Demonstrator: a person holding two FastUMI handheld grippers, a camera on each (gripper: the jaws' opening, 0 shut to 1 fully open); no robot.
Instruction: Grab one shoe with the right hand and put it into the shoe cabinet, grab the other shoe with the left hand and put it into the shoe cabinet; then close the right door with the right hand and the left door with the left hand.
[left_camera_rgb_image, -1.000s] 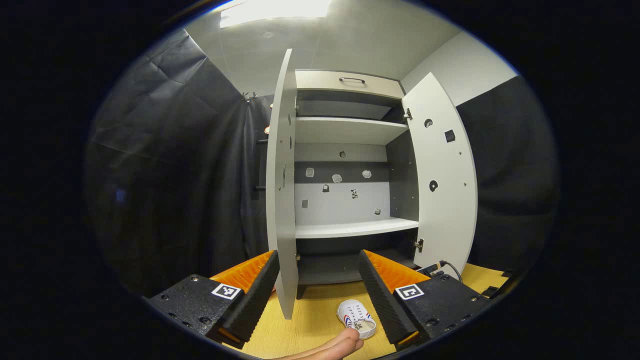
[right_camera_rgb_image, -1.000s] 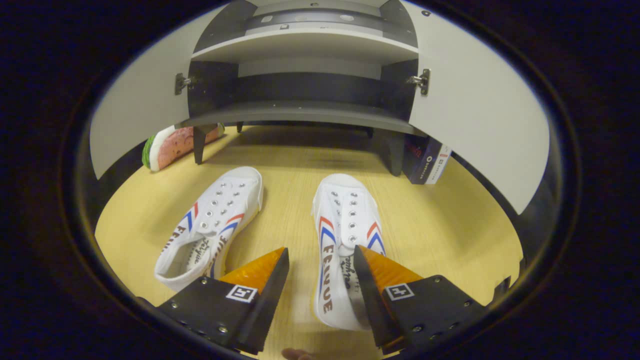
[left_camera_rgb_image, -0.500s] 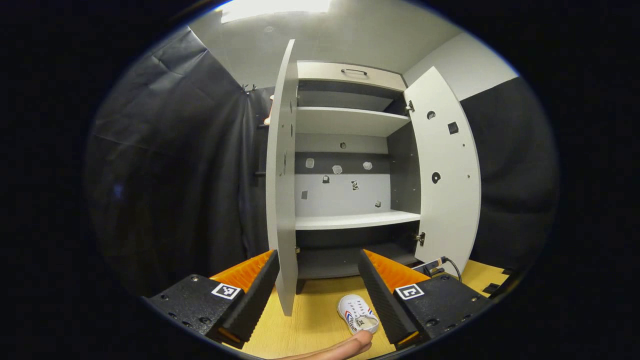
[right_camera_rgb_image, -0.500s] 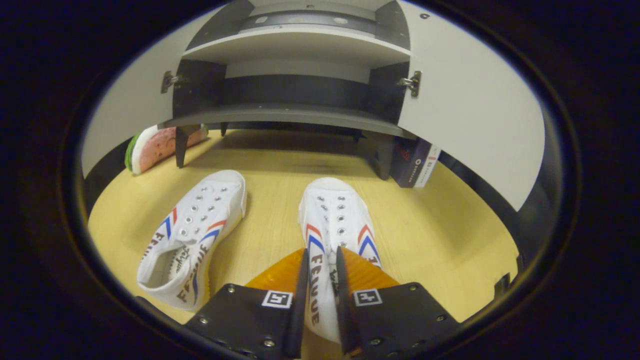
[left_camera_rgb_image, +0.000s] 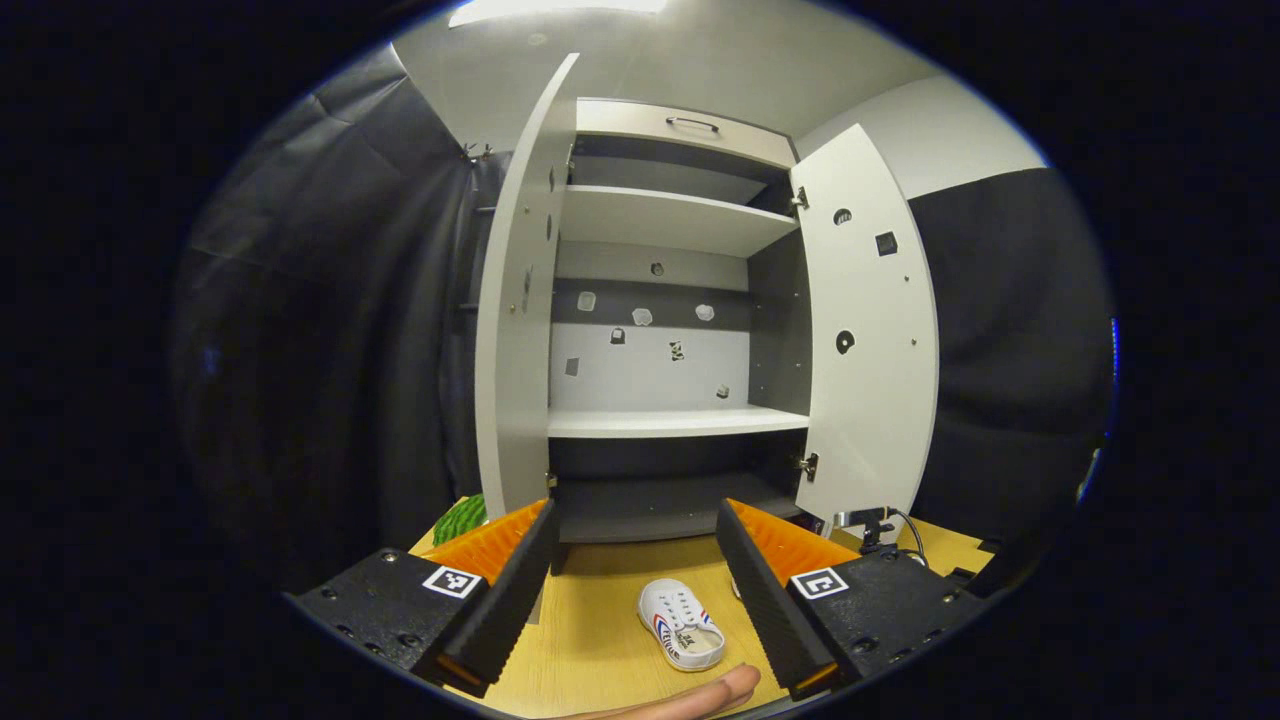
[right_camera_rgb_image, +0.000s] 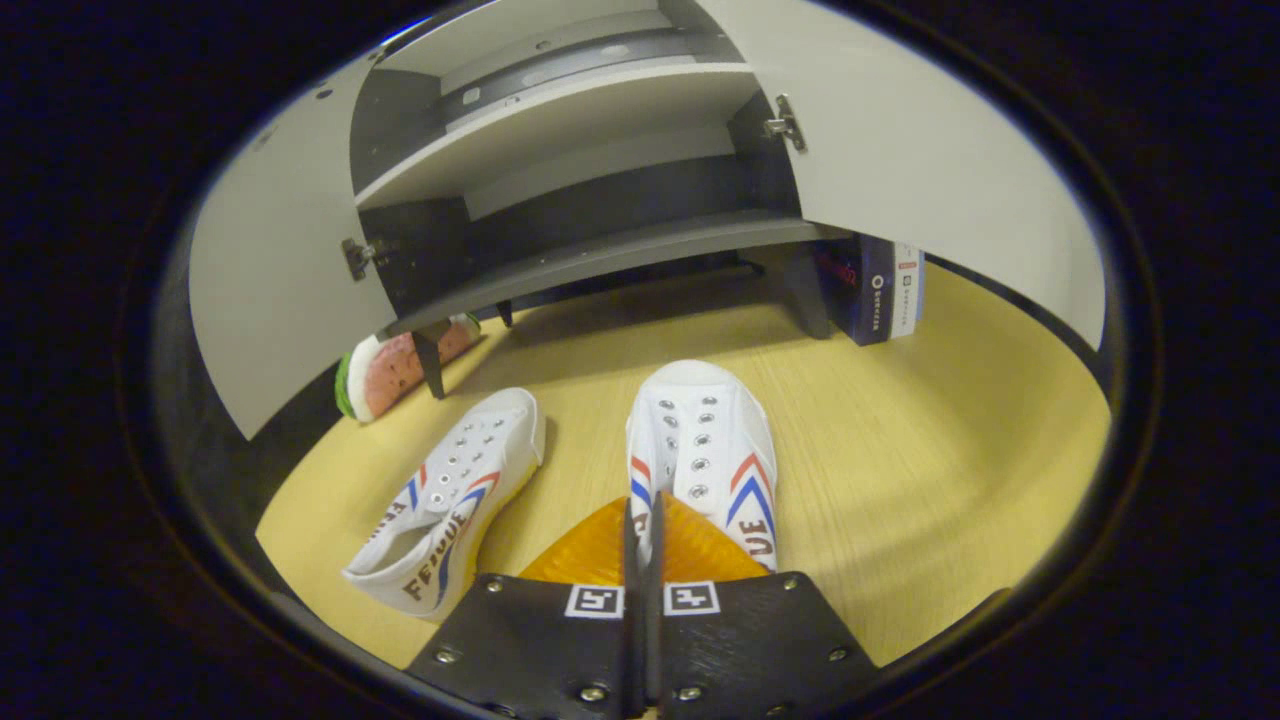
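**Right fingers have closed on the first shoe**

A second ago the right gripper (right_camera_rgb_image: 643, 520) stood wide open astride the right-hand shoe (right_camera_rgb_image: 700, 450); half a second ago its fingers had narrowed onto the shoe's side wall. Now they are pressed almost together, with a thin fold of the shoe's collar pinched between them. The view has also tilted, so the cabinet (right_camera_rgb_image: 600, 250) leans across the top, which suggests the hand is turning or starting to lift. Whether the shoe has left the surface (right_camera_rgb_image: 900, 420) I cannot tell; its toe points toward the cabinet's bottom shelf.

The other shoe (right_camera_rgb_image: 450, 500) lies untouched just to the left, toe angled the same way. In the left gripper view it shows small on the surface between the fingers (left_camera_rgb_image: 685, 625).

The left gripper (left_camera_rgb_image: 635, 560) hangs back with its fingers wide apart and nothing between them. Its view has drifted over the last second, so the left door (left_camera_rgb_image: 515, 300) now sits farther left and the open shelves show more fully. The right door (left_camera_rgb_image: 865, 330) stands open too.

Judgement: the grasp of the first shoe looks made, though only on thin cloth, so it could slip or swing during the carry. Placing it, the second shoe and both doors remain.
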